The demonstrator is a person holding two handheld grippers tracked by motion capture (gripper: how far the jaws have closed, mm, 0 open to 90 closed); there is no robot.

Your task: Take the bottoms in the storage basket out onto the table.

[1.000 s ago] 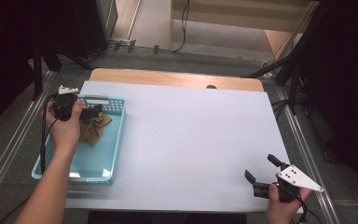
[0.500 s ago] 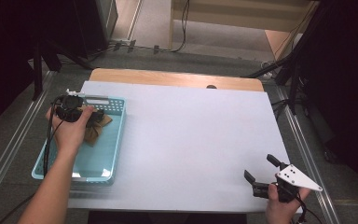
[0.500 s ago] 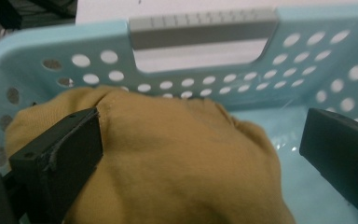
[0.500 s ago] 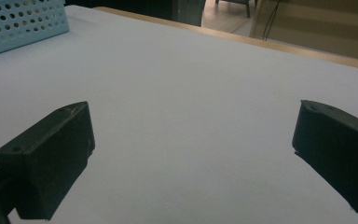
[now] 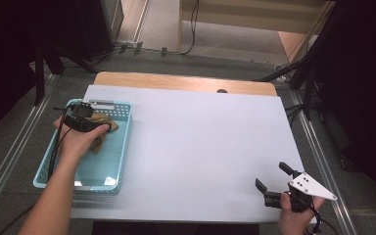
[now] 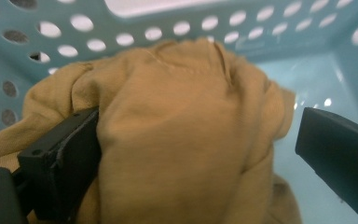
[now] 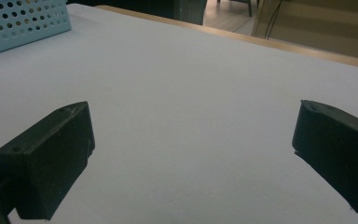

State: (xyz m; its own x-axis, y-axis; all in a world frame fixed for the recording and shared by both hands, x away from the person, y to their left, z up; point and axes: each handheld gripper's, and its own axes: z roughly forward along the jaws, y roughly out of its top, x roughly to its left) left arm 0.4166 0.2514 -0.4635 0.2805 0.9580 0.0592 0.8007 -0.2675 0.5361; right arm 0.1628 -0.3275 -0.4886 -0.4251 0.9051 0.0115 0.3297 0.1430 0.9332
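Cloth (image 6: 177, 140) lay in the basket's (image 5: 122, 147) far end, between the left hand-held gripper's (image 6: 196, 149) spread jaws; the right hand-held gripper (image 5: 274, 183) hovered released, near right.

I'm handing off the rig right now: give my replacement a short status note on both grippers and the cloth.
Left gripper: open, jaws astride the tan cloth, one jaw touching it, not closed on it.
Right gripper: open, empty, low over the white table at its near right corner.
Cloth: bunched in the far end of the teal basket.
Done: left gripper is at the cloth.
Left: probably close on it and lift it out.
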